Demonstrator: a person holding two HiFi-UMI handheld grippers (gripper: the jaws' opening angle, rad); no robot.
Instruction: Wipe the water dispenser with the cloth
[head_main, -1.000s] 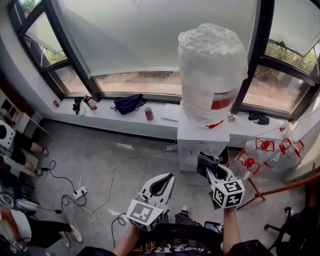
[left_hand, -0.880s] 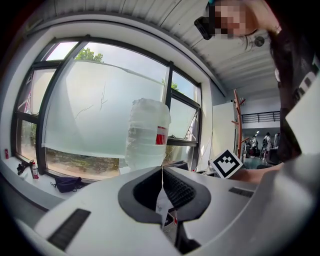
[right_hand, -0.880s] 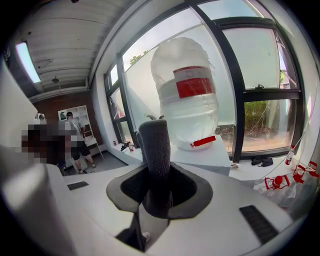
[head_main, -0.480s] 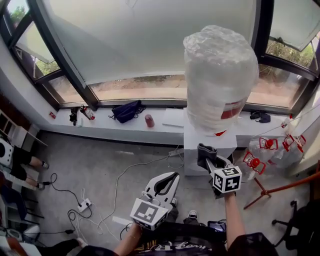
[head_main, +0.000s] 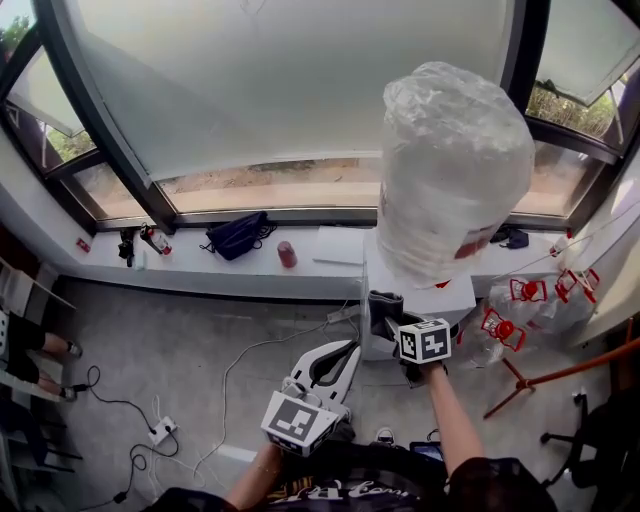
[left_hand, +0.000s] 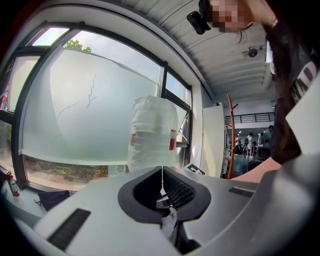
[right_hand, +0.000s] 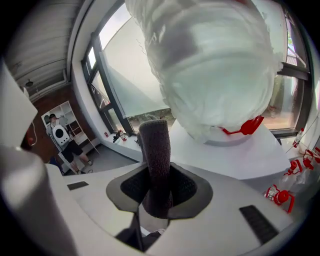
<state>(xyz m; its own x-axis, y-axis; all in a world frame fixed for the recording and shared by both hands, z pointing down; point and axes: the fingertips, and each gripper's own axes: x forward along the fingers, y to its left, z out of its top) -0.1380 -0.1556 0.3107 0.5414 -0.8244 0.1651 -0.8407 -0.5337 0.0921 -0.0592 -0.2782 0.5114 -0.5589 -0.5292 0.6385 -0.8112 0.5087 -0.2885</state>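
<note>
The water dispenser (head_main: 420, 292), a white cabinet carrying an upended, plastic-wrapped bottle (head_main: 455, 165), stands against the window sill (head_main: 240, 268) in the head view. The right gripper (head_main: 388, 318) holds a dark cloth (head_main: 382, 302) at the cabinet's front left corner; it may be touching, but that is unclear. The left gripper (head_main: 343, 352) hangs lower, apart from the cabinet. In the left gripper view its jaws meet with nothing between them. In the right gripper view the jaws clamp the cloth upright.
</note>
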